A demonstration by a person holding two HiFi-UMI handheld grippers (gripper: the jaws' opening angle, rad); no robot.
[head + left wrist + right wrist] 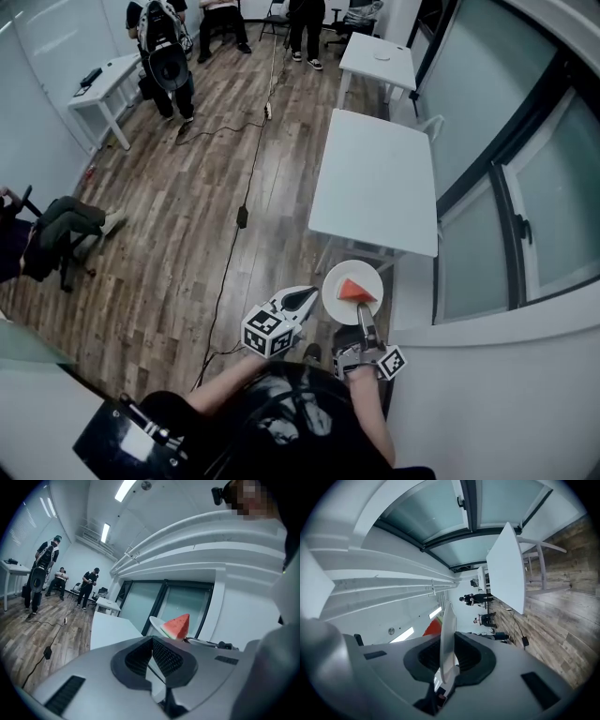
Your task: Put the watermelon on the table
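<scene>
A red wedge of watermelon (356, 290) lies on a small white plate (339, 277). My right gripper (364, 316) is shut on the near rim of that plate and holds it in the air, just short of the near end of the long white table (375, 183). In the right gripper view the plate (448, 630) stands edge-on between the jaws, with the watermelon (433, 628) behind it and the table (508, 569) ahead. My left gripper (307, 297) hovers just left of the plate, shut and empty. Its own view shows the watermelon (177, 626) beyond the closed jaws (152, 643).
A second white table (378, 58) stands beyond the first. A glass wall (506, 187) runs along the right. A black cable (242, 216) trails over the wood floor. Several people (169, 56) stand at the far end, and one sits at the left (56, 230).
</scene>
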